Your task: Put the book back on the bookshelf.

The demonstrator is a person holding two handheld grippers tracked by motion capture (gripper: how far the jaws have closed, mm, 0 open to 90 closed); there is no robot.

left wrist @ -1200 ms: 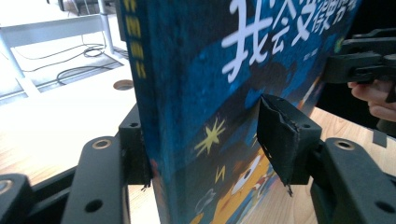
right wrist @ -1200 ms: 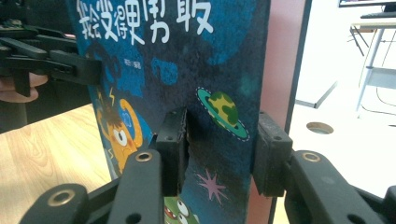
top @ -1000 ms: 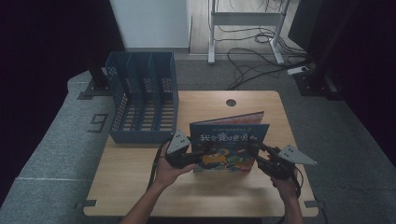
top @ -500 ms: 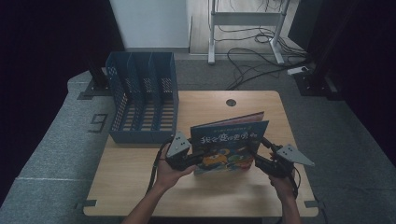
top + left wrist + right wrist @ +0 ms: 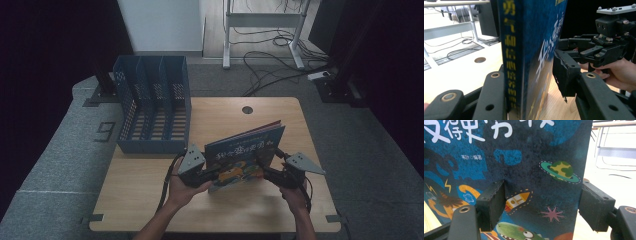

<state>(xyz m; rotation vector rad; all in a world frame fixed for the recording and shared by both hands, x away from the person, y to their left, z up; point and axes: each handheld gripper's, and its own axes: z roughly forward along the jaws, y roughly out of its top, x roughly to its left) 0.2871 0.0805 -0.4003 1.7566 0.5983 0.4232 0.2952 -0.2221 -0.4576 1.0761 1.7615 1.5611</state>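
A dark blue picture book (image 5: pixel 245 150) stands upright on the wooden table (image 5: pixel 150 200), between my two grippers. My left gripper (image 5: pixel 215 172) holds its spine end. In the left gripper view the spine (image 5: pixel 510 62) sits between the jaws of my left gripper (image 5: pixel 530 75), which have just been closing and now press on both sides. My right gripper (image 5: pixel 265 170) is at the book's other end. In the right gripper view the cover (image 5: pixel 536 157) lies between the jaws of my right gripper (image 5: pixel 544 200). Those jaws have just been opening, and the right pad (image 5: pixel 596 205) stands off the edge.
A blue slotted file rack (image 5: pixel 152 110) stands at the table's back left, its slots empty. A round cable hole (image 5: pixel 247 109) is in the tabletop behind the book. Beyond the table are a desk frame (image 5: pixel 260 20) and loose cables (image 5: pixel 270 60) on the floor.
The book and both hands have stayed almost where they were. The right gripper's jaws look slightly wider at the book's edge.
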